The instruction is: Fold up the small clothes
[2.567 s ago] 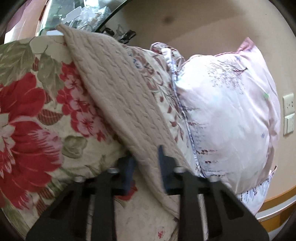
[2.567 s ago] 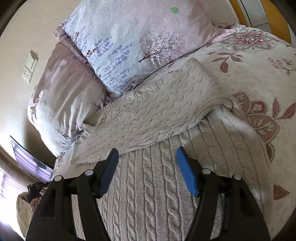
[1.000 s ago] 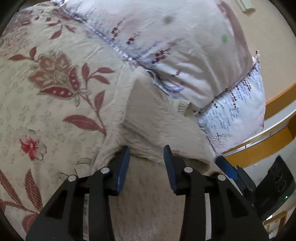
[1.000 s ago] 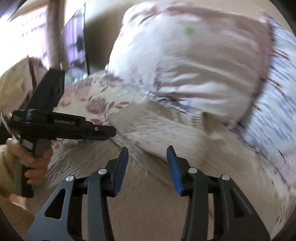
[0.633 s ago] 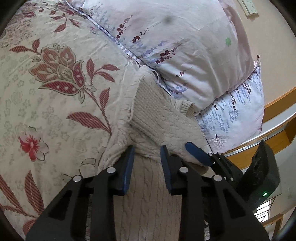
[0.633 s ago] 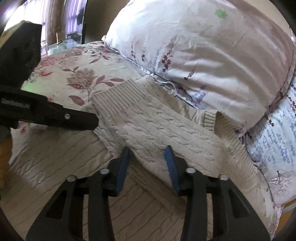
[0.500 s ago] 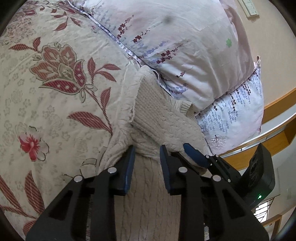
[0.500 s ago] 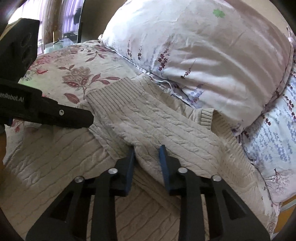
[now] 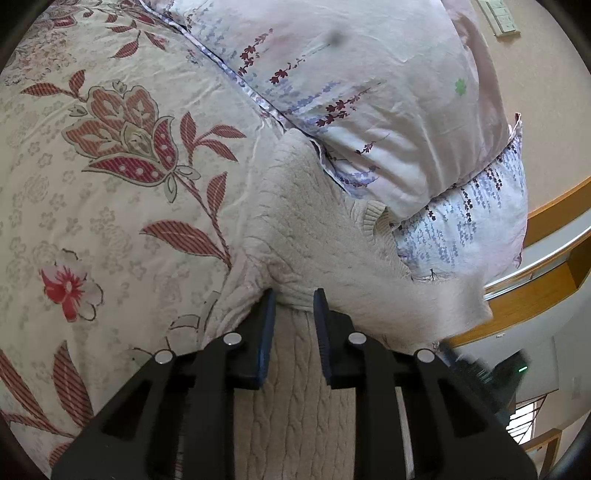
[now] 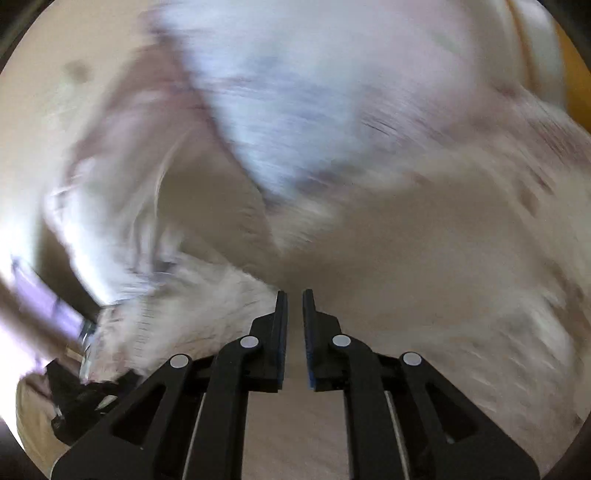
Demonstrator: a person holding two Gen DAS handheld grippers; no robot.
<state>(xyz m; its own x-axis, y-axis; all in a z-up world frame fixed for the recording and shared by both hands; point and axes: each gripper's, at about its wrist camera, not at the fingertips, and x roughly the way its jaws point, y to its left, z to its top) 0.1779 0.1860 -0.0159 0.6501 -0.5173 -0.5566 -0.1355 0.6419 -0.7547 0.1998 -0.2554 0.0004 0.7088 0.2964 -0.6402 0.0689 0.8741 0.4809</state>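
A cream cable-knit sweater lies on the floral bedspread, its top against the pillows. My left gripper has its jaws narrowed around a folded edge of the sweater, pinching the knit. In the right wrist view everything is motion-blurred; my right gripper has its jaws nearly together with cream knit between and around them. The right gripper's dark body shows blurred at the lower right of the left wrist view.
Two pale floral pillows lean against the beige wall at the head of the bed. A wooden rail runs at the right. A wall switch sits at the top right.
Both grippers have closed down on the sweater's folded edge. The right gripper has swung fast, blurring its view, and has dropped lower right in the left view, pulling the knit with it.
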